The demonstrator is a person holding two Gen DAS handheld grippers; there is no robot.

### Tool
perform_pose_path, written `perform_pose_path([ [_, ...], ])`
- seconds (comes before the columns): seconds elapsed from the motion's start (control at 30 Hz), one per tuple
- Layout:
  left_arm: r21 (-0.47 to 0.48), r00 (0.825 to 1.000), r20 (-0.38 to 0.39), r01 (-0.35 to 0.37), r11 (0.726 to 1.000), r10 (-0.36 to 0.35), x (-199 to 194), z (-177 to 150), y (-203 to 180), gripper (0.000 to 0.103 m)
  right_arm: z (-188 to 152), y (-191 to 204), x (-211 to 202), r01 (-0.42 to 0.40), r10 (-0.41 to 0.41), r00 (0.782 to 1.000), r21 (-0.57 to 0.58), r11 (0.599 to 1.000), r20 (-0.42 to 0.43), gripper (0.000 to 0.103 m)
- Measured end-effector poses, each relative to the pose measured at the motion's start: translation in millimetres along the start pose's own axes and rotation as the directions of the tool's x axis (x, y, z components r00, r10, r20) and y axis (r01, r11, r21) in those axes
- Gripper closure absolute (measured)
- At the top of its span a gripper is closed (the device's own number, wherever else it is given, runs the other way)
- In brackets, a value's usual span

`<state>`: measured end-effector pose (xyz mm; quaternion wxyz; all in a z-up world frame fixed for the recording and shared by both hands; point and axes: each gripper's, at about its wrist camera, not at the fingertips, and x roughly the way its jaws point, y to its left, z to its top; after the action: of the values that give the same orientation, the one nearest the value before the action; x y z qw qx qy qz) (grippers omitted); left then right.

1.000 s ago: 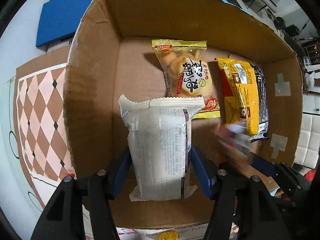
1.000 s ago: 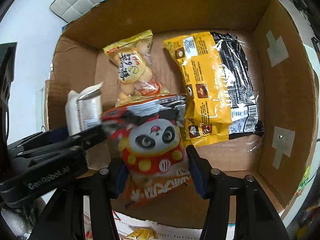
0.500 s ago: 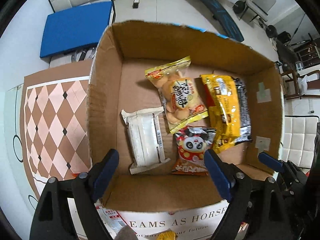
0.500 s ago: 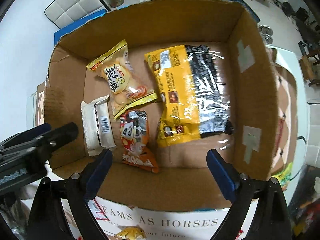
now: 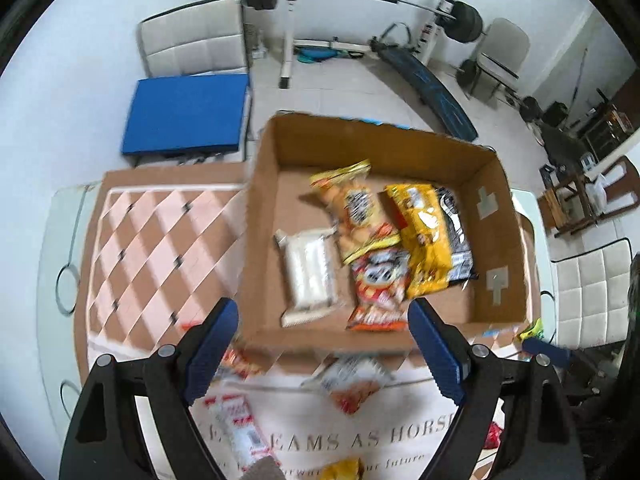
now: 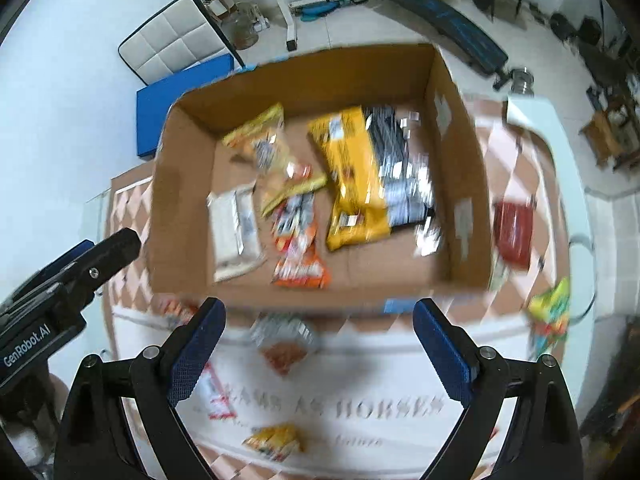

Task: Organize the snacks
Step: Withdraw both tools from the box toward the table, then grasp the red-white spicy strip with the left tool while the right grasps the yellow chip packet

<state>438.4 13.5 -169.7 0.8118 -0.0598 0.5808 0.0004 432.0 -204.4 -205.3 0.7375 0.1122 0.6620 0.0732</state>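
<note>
Four snack packs lie flat inside the open cardboard box [image 5: 256, 240], catalogued from its left side to its right. First, the white pack [image 5: 308, 276], nearest the left wall, lengthwise toward the viewer. Second, the yellow biscuit bag [image 5: 356, 208], set further back and tilted, its near end overlapping the next item. Third, the red-and-orange panda bag [image 5: 378, 284], in front of the biscuit bag and touching the white pack's right edge. Fourth, the large yellow-and-black pack [image 5: 432, 236], furthest right, apart from the box's taped right wall. The box stands on a table covered by a diamond-patterned cloth [image 5: 160, 240] with printed lettering along its near band. Loose items on the cloth in front of the box, left to right in the right wrist view: a red-and-white packet [image 6: 216, 396], a silver-and-orange packet [image 6: 284, 344], a small yellow packet [image 6: 274, 442], all blurred; to the right of the box, a dark red packet [image 6: 512, 232] and a green-and-yellow packet [image 6: 550, 316]. Left gripper [image 5: 324, 352]: jaws spread wide, nothing between them, held above the near edge of the box. Right gripper [image 6: 318, 346]: jaws likewise spread wide and empty, over the cloth just short of the box. Both views are motion-blurred; print on the packs is unreadable.
</note>
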Motion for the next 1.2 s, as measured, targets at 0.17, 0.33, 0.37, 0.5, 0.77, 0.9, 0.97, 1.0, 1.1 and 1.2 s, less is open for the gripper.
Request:
perform_pose_path([
  [0.17, -0.071, 0.996, -0.062, -0.063, 0.996, 0.059, -1, -65, 31, 0.016, -68, -9, 41, -0.098, 0.130, 0.974, 0.175, 0.980, -0.185, 0.006],
  [0.33, -0.133, 0.979, -0.186, -0.109, 0.985, 0.083, 21, -129, 61, 0.016, -146, -18, 122, -0.141, 0.312, 0.848, 0.386, 0.912, -0.428, 0.006],
  [0.37, -0.151, 0.973, -0.215, -0.117, 0.982, 0.083, 27, -143, 67, 0.016, -156, -19, 132, -0.140, 0.335, 0.831, 0.416, 0.899, -0.445, 0.007],
  [0.5, -0.194, 0.955, -0.283, -0.147, 0.970, 0.088, 43, -178, 83, 0.016, -190, -21, 166, -0.125, 0.423, 0.772, 0.540, 0.833, -0.474, 0.007],
  [0.77, -0.255, 0.941, -0.327, -0.178, 0.950, 0.089, 60, -201, 100, 0.016, -212, -18, 200, -0.089, 0.493, 0.742, 0.663, 0.743, -0.453, 0.030],
  [0.9, -0.261, 0.938, -0.335, -0.183, 0.948, 0.089, 66, -202, 103, 0.016, -210, -9, 201, -0.084, 0.444, 0.763, 0.609, 0.789, -0.470, 0.040],
  [0.97, -0.258, 0.934, -0.345, -0.184, 0.949, 0.087, 72, -201, 104, 0.016, -200, 1, 193, -0.088, 0.365, 0.792, 0.498, 0.862, -0.490, 0.044],
  [1.0, -0.254, 0.932, -0.353, -0.186, 0.949, 0.088, 75, -200, 104, 0.016, -194, 6, 186, -0.084, 0.309, 0.814, 0.427, 0.900, -0.492, 0.044],
  [1.1, -0.233, 0.923, -0.375, -0.183, 0.955, 0.085, 89, -196, 102, 0.016, -178, 24, 169, -0.047, 0.134, 0.872, 0.192, 0.980, -0.471, 0.045],
  [1.2, -0.211, 0.912, -0.401, -0.178, 0.961, 0.081, 105, -193, 98, 0.016, -167, 43, 156, 0.032, -0.055, 0.911, -0.063, 0.998, -0.410, 0.045],
])
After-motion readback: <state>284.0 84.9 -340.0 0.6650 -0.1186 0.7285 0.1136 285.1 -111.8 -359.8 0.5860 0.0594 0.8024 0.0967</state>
